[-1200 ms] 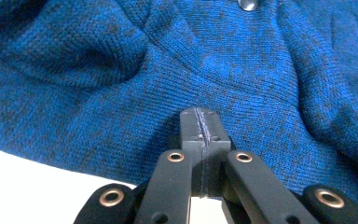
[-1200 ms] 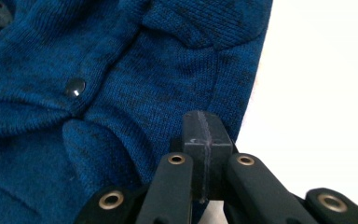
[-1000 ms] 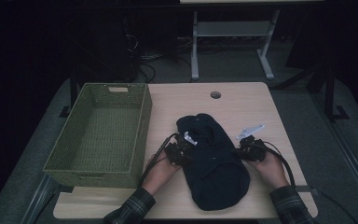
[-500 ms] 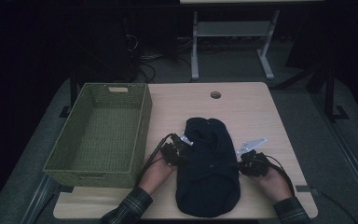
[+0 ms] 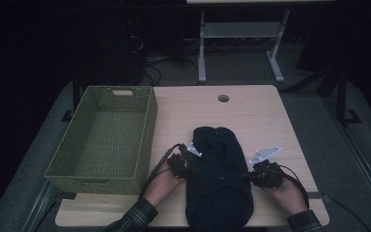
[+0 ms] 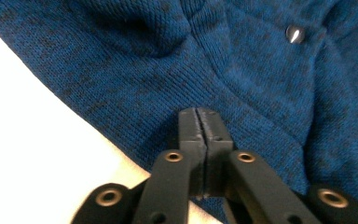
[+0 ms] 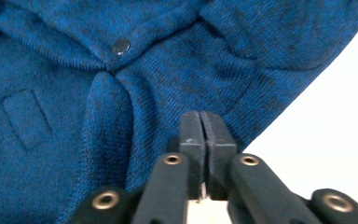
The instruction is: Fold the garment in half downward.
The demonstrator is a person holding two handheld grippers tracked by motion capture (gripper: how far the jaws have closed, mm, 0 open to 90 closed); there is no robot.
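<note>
A dark blue knit garment (image 5: 217,174) lies lengthwise on the wooden table (image 5: 256,113), its near end reaching over the front edge. My left gripper (image 5: 189,166) is at the garment's left edge and my right gripper (image 5: 253,175) at its right edge. In the left gripper view the jaws (image 6: 199,116) are pressed together on the knit's edge (image 6: 242,60), with a metal snap (image 6: 294,34) beyond. The right gripper view has the same: shut jaws (image 7: 200,119) on the fabric's edge (image 7: 74,140), a snap (image 7: 120,46) farther off.
An empty green woven basket (image 5: 147,125) stands at the table's left side, close to my left hand. A round cable hole (image 5: 223,98) sits near the far edge. A metal stand (image 5: 241,43) is on the floor behind the table.
Both grippers have drawn back toward the front edge, and the garment has slid with them and stretched out longer; its near end now overhangs the table.
</note>
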